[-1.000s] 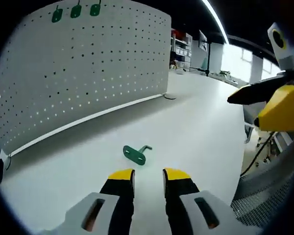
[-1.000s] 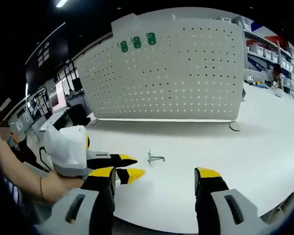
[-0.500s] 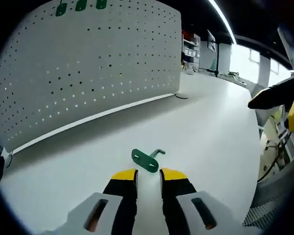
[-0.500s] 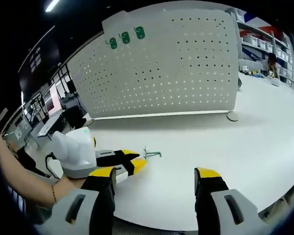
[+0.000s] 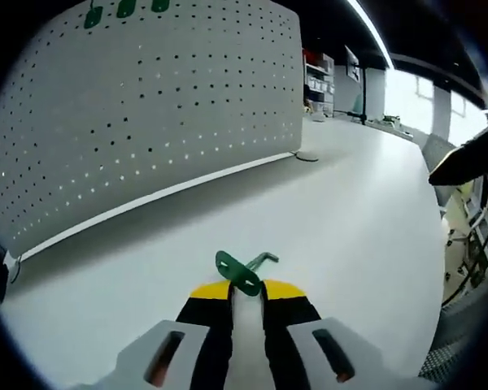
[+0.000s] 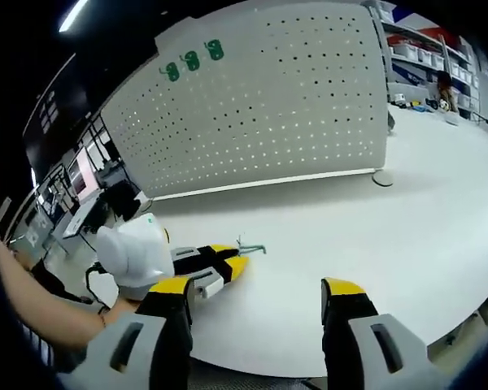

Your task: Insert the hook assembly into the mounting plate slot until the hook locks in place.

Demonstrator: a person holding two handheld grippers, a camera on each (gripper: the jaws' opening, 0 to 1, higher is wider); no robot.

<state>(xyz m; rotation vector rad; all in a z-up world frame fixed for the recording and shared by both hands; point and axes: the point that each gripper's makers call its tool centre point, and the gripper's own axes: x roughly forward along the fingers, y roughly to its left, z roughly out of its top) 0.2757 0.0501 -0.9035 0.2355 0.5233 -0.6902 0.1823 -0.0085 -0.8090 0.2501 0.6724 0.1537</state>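
left tool (image 5: 246, 289): nearly closing on small green metal hook with flat plate (image 5: 237, 271), to lift it
right tool (image 6: 256, 294): hanging wide open, holding nothing
white pegboard (image 5: 146, 106): standing upright on white tabletop (image 5: 342, 211), awaiting hook

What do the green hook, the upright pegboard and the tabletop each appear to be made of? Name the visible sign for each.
Green hook: probably painted metal, given its thin flat plate and bare grey wire-like arm. Pegboard: likely white-coated sheet metal, thin, curved, with regular punched holes; plastic is possible. Tabletop: smooth white laminate or coated board, with a faint sheen.
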